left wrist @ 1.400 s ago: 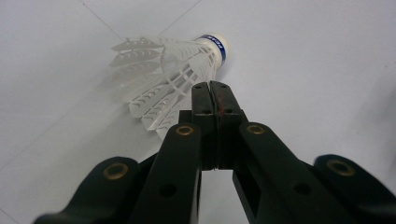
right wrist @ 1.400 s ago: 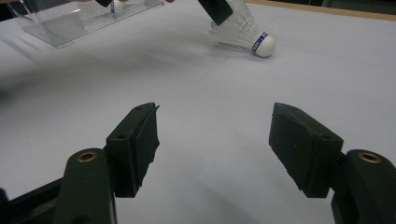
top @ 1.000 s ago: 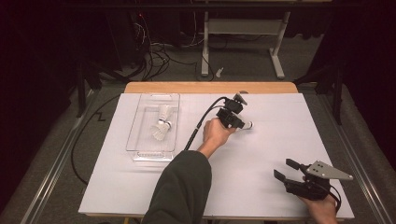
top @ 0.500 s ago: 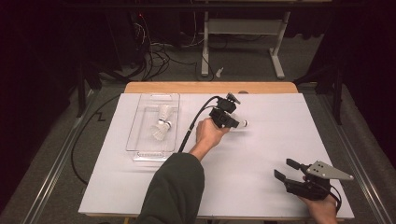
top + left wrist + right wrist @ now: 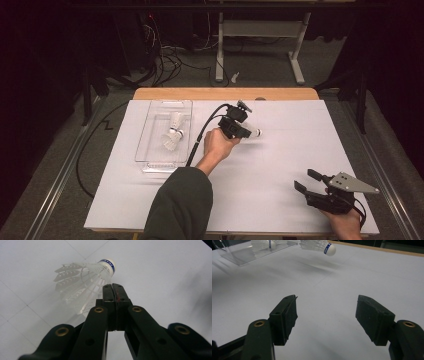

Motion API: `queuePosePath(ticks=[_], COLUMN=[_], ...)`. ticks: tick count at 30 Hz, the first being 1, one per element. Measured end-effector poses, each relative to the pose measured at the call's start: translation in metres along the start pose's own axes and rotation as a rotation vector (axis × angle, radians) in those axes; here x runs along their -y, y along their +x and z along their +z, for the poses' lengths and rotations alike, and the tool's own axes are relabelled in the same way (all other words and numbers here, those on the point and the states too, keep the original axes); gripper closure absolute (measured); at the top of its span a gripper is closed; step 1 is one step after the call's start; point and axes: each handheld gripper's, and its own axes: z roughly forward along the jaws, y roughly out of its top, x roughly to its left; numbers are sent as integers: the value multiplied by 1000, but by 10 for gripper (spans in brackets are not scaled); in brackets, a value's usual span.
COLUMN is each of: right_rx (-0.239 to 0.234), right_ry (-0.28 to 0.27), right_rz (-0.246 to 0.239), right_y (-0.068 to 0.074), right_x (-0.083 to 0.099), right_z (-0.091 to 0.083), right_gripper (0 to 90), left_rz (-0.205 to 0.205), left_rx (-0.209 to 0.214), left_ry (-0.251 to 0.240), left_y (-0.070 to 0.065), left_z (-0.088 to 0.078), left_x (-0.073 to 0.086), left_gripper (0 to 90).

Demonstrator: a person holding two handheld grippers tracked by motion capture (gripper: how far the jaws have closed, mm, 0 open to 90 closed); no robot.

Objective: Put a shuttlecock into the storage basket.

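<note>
A white feathered shuttlecock with a blue-banded cork is pinched by its feather skirt between the jaws of my left gripper, which is shut on it. From above, the left gripper hangs over the middle of the white table with the cork pointing right. The right gripper view shows that shuttlecock held just above the table. My right gripper rests at the near right, open, with nothing between its pads.
A clear plastic tray stands at the left of the table with two shuttlecocks in it. The table's wooden far edge lies behind. The left gripper's cable trails beside the tray.
My left gripper has carried the shuttlecock a little to the left, toward the tray. The right gripper has stayed in place.
</note>
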Motion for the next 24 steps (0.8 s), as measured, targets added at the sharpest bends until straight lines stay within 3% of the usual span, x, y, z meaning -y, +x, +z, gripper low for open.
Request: queuePosePath(ticks=[24], right_rx=[-10], right_ry=[-9], right_rz=[2], right_y=[1], right_x=[-1], right_z=[2], right_gripper=[331], left_rz=[-3], left_rx=[19], left_ry=[-27], left_y=[-1], left_z=[-13], left_x=[17], left_gripper=[900])
